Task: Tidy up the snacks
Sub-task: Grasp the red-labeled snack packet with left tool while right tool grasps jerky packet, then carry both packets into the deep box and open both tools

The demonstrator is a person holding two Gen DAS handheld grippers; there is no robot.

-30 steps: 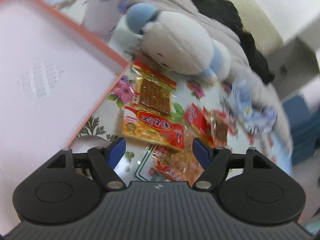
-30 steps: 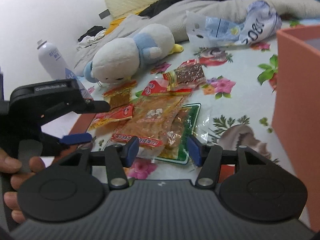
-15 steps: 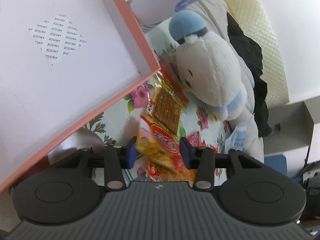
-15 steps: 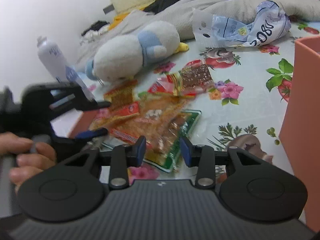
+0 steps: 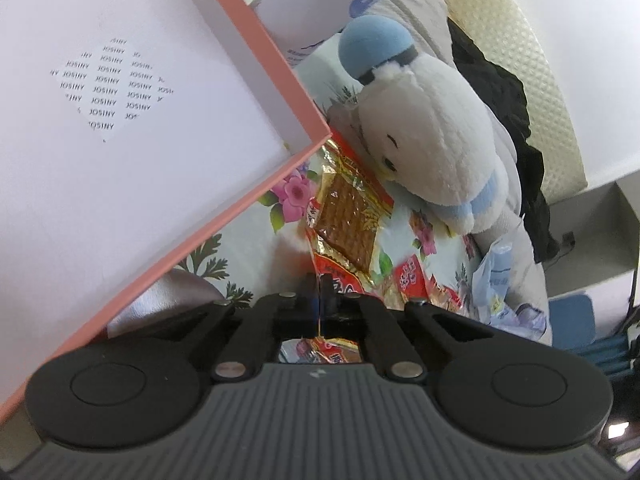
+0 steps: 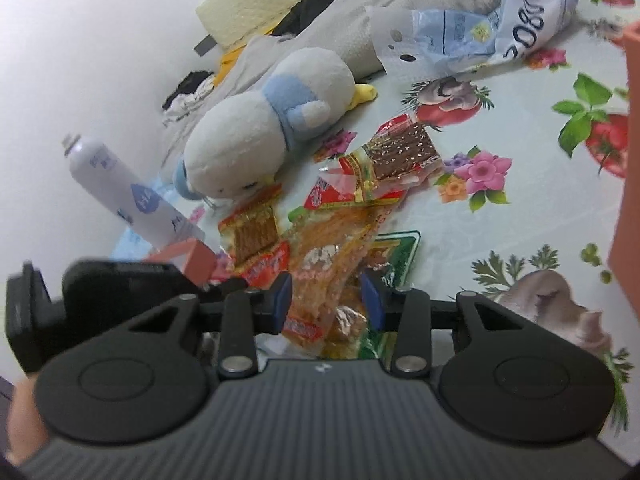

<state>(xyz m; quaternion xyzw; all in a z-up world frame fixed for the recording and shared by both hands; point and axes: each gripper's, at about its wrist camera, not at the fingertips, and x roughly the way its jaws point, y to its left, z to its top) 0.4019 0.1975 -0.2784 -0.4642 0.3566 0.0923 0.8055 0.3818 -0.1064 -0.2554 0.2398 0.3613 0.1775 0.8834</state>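
Right, my left gripper [image 5: 320, 305] has its jaws pinched fully together on the thin edge of a red-and-yellow snack packet [image 5: 340, 286], which sits just off the near corner of the pink box [image 5: 256, 196], beside the white plush toy [image 5: 424, 148]. My right gripper [image 6: 327, 299] is partly open, its pads flanking an orange snack packet [image 6: 332, 264] on top of the pile of snacks [image 6: 340, 220]; I cannot tell whether they press on it. The pile lies in front of the plush toy, well apart from the other box wall [image 6: 628, 184].

To do this well, I'd judge the foil edge is slippery, so I should lift the left packet slowly, clear the box rim, then carry it over the white floor of the box before letting go. I'd hold the right hand low so neighbouring packets don't drag along.
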